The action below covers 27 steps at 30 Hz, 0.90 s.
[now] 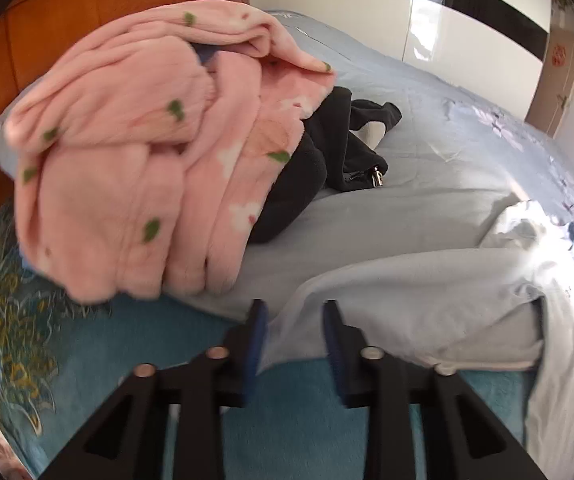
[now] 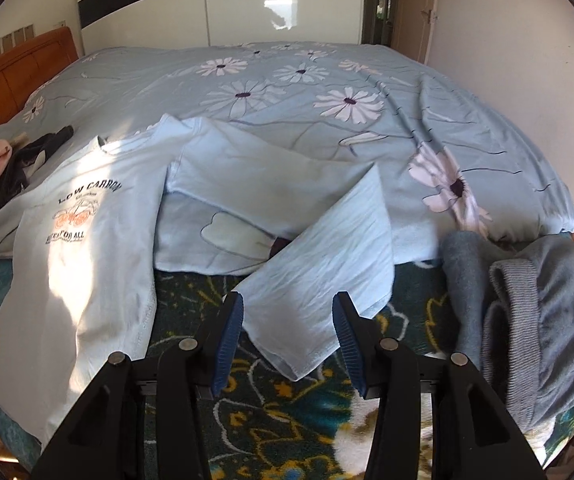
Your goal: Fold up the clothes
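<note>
Across the middle of the right wrist view, a pale blue shirt (image 2: pixel 87 216) with dark lettering lay spread on the bed (image 2: pixel 287 80), and one sleeve (image 2: pixel 319 280) reached down to the lower centre, where the right gripper (image 2: pixel 289 312) stood with its jaws apart around the sleeve end, the pads not pressing on it. At the bottom of the left wrist view the left gripper (image 1: pixel 295 320) was also open and held nothing, just over the shirt edge, while a pink fleece (image 1: pixel 139 152) and a black garment (image 1: pixel 327 160) lay heaped in the upper left and a grey garment (image 2: pixel 535 320) lay at the right of the right view.
</note>
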Motion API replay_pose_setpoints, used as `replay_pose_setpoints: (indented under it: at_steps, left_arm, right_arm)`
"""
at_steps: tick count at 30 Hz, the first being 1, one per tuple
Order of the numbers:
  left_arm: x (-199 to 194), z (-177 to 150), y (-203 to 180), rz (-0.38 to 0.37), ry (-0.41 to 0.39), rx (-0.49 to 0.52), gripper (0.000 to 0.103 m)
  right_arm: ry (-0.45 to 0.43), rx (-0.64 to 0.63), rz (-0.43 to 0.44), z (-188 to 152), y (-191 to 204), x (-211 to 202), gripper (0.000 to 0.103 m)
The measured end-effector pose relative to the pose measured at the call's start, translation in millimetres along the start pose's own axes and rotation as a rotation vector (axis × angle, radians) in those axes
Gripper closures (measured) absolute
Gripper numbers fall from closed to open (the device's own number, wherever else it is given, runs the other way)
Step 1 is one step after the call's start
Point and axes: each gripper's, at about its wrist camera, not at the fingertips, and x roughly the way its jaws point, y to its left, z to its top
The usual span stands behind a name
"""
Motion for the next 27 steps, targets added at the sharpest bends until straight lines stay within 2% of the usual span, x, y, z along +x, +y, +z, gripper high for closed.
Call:
replay_pose_setpoints:
  at_steps: [4,7,9,11,13,14,15,18,21,24,27]
  left_arm:
    - [-37.9,-30.8,2.1,0.005,-0.052,-0.033,0.049]
    - [-56.8,-58.1,-2.8,-0.092,-0.039,-0.047,0.048]
    - [-63.1,-72.9,-10.3,-0.119,-0.034,-0.032,0.047]
    - [-67.2,-84.5,-16.8,-0.145,-0.027,-0.032,0.047]
    - [-70.3,-92.3,-21.2,-0.176,-0.019,-0.047,0.047]
    - [-71.1,-95.2,-23.2,-0.189,-0.014,-0.054,0.047]
    - [-72.4,-97.9,-25.2,-0.202,-0.011,-0.058,0.047]
    - [-78.3,-104.4,-29.0,-0.218,-0.015,-0.057,0.047]
    - [-82.0,-107.8,-29.1,-0.228,-0.014,-0.055,0.047]
    - [-81.7,-107.3,-26.8,-0.243,-0.014,-0.072,0.047]
    - [-78.2,-106.9,-26.3,-0.267,-0.002,-0.091,0.047]
  right_arm:
    - [0.053,-0.072,-0.01,-5.0,21.3,22.4,0.049]
    - [0.085,-0.124,-0.054,-5.4,32.4,38.5,0.049]
    - [0.091,-0.146,-0.118,-5.5,34.8,45.0,0.049]
    - [0.097,-0.13,-0.119,-5.5,32.0,47.3,0.049]
    - [0.106,-0.103,-0.104,-5.0,27.4,47.7,0.06]
    - [0.112,-0.089,-0.107,-3.4,23.9,47.4,0.085]
    - [0.119,-0.075,-0.113,-1.5,20.0,47.1,0.099]
    - [0.097,0.011,-0.037,8.7,1.8,31.7,0.1]
    - [0.01,0.142,0.052,30.7,-24.2,-6.2,0.1]
    - [-0.101,0.232,0.156,66.5,-41.7,-54.1,0.1]
    - [-0.19,0.225,0.213,110.8,-30.9,-96.7,0.1]
